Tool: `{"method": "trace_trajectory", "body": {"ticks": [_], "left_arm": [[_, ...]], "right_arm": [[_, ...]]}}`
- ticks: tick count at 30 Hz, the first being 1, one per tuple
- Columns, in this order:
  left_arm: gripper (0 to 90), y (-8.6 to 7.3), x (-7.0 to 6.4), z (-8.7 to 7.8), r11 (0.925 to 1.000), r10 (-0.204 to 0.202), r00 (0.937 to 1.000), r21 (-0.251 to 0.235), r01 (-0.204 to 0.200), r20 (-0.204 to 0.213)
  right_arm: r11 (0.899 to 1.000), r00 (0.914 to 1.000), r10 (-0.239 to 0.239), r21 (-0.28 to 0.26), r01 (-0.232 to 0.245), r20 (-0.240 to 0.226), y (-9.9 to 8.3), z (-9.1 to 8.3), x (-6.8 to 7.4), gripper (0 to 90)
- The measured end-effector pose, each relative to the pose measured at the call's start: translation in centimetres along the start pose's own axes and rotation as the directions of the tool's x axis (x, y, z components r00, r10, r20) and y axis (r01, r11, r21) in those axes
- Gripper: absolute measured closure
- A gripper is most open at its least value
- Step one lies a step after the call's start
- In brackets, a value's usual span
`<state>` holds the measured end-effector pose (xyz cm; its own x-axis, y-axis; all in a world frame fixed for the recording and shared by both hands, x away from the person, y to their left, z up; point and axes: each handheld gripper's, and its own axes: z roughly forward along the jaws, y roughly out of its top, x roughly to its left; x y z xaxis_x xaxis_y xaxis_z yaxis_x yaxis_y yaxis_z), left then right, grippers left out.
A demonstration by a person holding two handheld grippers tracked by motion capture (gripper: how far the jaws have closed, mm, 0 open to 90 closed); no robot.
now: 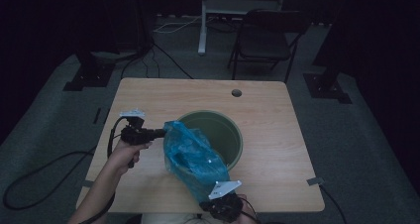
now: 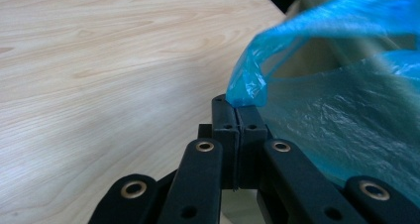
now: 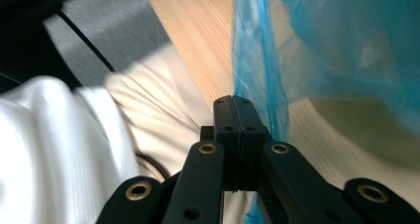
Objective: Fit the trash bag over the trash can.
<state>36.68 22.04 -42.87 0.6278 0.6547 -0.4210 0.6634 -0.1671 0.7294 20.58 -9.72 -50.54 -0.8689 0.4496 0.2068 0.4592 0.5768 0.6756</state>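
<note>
so, the wooden table [image 1: 277, 135] took up most of the high view, light grain, w/ a small round cable hole [image 1: 236, 92] near its far edge. beyond it, on the grey floor, stood a dark folding chair [image 1: 267, 33] and a white post [image 1: 202, 21]; a black cable [image 1: 29, 179] looped over the floor at the left.

near the table's middle sat the green bin [image 1: 225, 135] — round, open at the top. over its near-left rim hung the blue plastic bag [image 1: 195, 154], thin and see-through, crumpled, stretched from the bin's left side down toward the near edge of the table. part of it lay inside the bin's mouth, part outside; how far in, couldn't tell.

the left gripper [image 1: 161, 133] was at the bag's upper-left corner, held in the person's left hand [image 1: 124, 152]. in the left gripper view the jaws were pressed together w/ the bag's edge [image 2: 247, 92] pinched at the tips, the table's wood [image 2: 99, 60] behind.

the right gripper [image 1: 210, 196] was at the near edge of the table, at the bag's lower end, grey plate on top. in the right gripper view its jaws were closed flat on each other, the bag's film [image 3: 262, 85] caught between them along the right side — a white garment [image 3: 54, 149] blurred at the left.
</note>
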Motion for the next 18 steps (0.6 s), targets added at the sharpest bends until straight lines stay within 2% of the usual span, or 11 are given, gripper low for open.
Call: {"method": "trace_trajectory", "body": {"ticks": [1,3,4,5,7,9,11,15,16,17,18], "left_arm": [[90.0,0.0,0.0,0.0,1.0000,0.000,1.0000,0.000,0.000,0.000],[90.0,-0.1,0.1,0.1,0.9999,-0.009,0.9999,-0.007,0.009,0.006],[90.0,-0.1,0.0,0.1,0.9999,-0.008,0.9999,-0.010,0.009,0.011],[90.0,-0.1,0.0,0.1,0.9998,-0.008,0.9999,-0.019,0.008,0.013],[90.0,0.0,-0.1,-0.1,0.9998,-0.001,1.0000,-0.022,0.001,0.008],[90.0,0.3,-0.2,-0.3,0.9996,0.002,1.0000,-0.030,-0.001,0.003],[90.0,0.5,-0.4,-0.4,0.9990,0.003,0.9999,-0.045,-0.003,0.011],[89.9,0.8,-0.8,-0.6,0.9974,0.010,0.9998,-0.071,-0.009,0.017],[90.0,0.8,-0.8,-0.6,0.9974,0.010,0.9998,-0.071,-0.009,0.017],[90.0,1.1,-0.9,-0.7,0.9966,0.012,0.9998,-0.081,-0.011,0.016],[90.0,1.2,-0.9,-0.7,0.9964,0.013,0.9998,-0.083,-0.012,0.015]], "right_arm": [[1.000,1.0000,0.000,0.000,0.000,0.000,0.0,0.0,0.0,90.0],[0.999,0.9988,0.047,-0.016,-0.047,-0.013,-0.6,-0.8,-0.7,90.0],[0.997,0.9976,0.065,-0.043,-0.066,-0.024,-0.8,-1.6,-0.9,84.0],[0.993,0.9959,0.086,-0.076,-0.088,-0.026,-1.0,-2.8,-1.0,70.8],[0.983,0.9936,0.107,-0.143,-0.111,-0.035,-1.1,-4.7,-0.9,66.6],[0.967,0.9903,0.128,-0.214,-0.137,-0.052,-1.2,-7.0,-0.7,59.7],[0.951,0.9892,0.137,-0.273,-0.146,-0.051,-1.3,-9.2,-0.6,58.3],[0.904,0.9872,0.157,-0.399,-0.155,-0.027,-0.7,-13.6,-1.5,56.2],[0.904,0.9872,0.157,-0.399,-0.155,-0.027,-0.7,-13.6,-1.5,56.2],[0.892,0.9871,0.159,-0.426,-0.152,-0.020,-0.3,-14.5,-1.9,55.9],[0.870,0.9859,0.167,-0.472,-0.142,0.011,0.8,-15.9,-2.9,55.8]]}}
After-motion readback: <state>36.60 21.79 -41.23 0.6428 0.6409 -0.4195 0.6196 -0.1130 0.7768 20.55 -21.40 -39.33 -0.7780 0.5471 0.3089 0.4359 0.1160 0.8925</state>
